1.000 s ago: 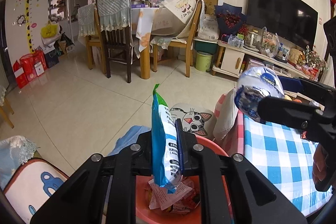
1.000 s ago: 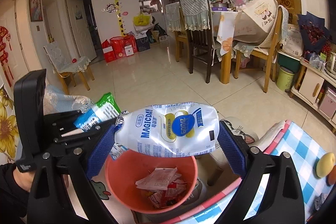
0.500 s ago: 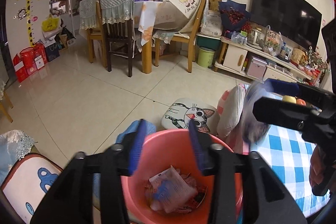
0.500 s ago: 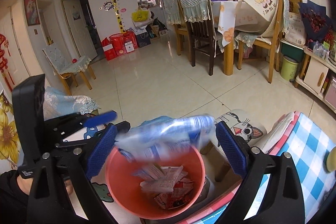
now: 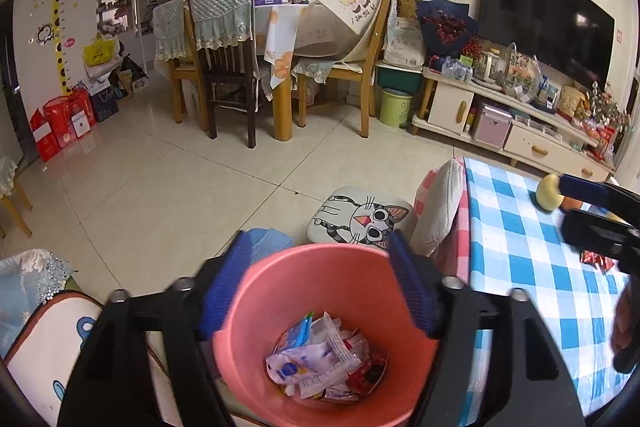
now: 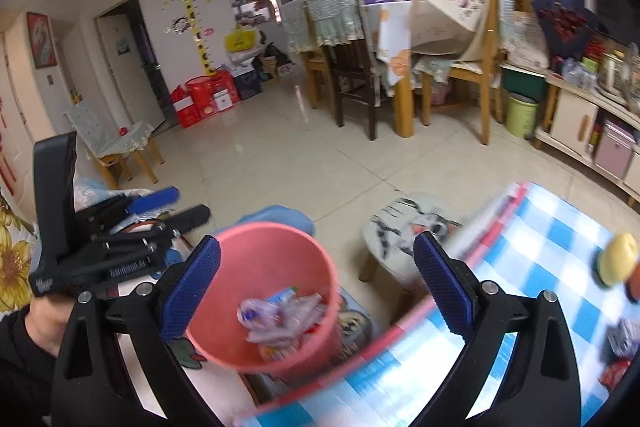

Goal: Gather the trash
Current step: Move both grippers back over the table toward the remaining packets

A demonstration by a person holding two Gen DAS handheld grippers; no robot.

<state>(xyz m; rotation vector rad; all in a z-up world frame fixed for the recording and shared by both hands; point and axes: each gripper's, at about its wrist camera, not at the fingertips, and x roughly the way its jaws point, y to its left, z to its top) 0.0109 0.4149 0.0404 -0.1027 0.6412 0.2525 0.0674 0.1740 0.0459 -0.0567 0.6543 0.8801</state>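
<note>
A pink bucket [image 5: 320, 267] [image 6: 260, 267] stands on the floor beside the checked table. Crumpled wrappers [image 5: 320, 359] [image 6: 280, 315] lie in it, with a white-and-blue bag [image 5: 296, 363] on top. Above the bucket's mouth my left gripper [image 5: 318, 255] [image 6: 180, 207] has its jaws opening, with nothing between them. My right gripper [image 6: 316, 247] [image 5: 588, 207] is to the right, by the table's edge; its jaws are opening wide and are empty. A red wrapper [image 5: 596, 259] [image 6: 616, 371] and a grey one [image 6: 624, 337] lie on the table.
The table [image 5: 520, 267] [image 6: 540, 267] has a blue checked cloth with a yellow fruit [image 5: 548, 191] [image 6: 618, 259] on it. A cat-face stool [image 5: 360, 219] [image 6: 412, 227] and a cushion [image 5: 436, 207] stand beyond the bucket. A person's hand [image 6: 40, 327] holds the left gripper.
My left gripper let go of the green-and-blue packet and my right let go of the white-and-blue bag. Both dropped into the bucket. The right gripper moved right, towards the table.
</note>
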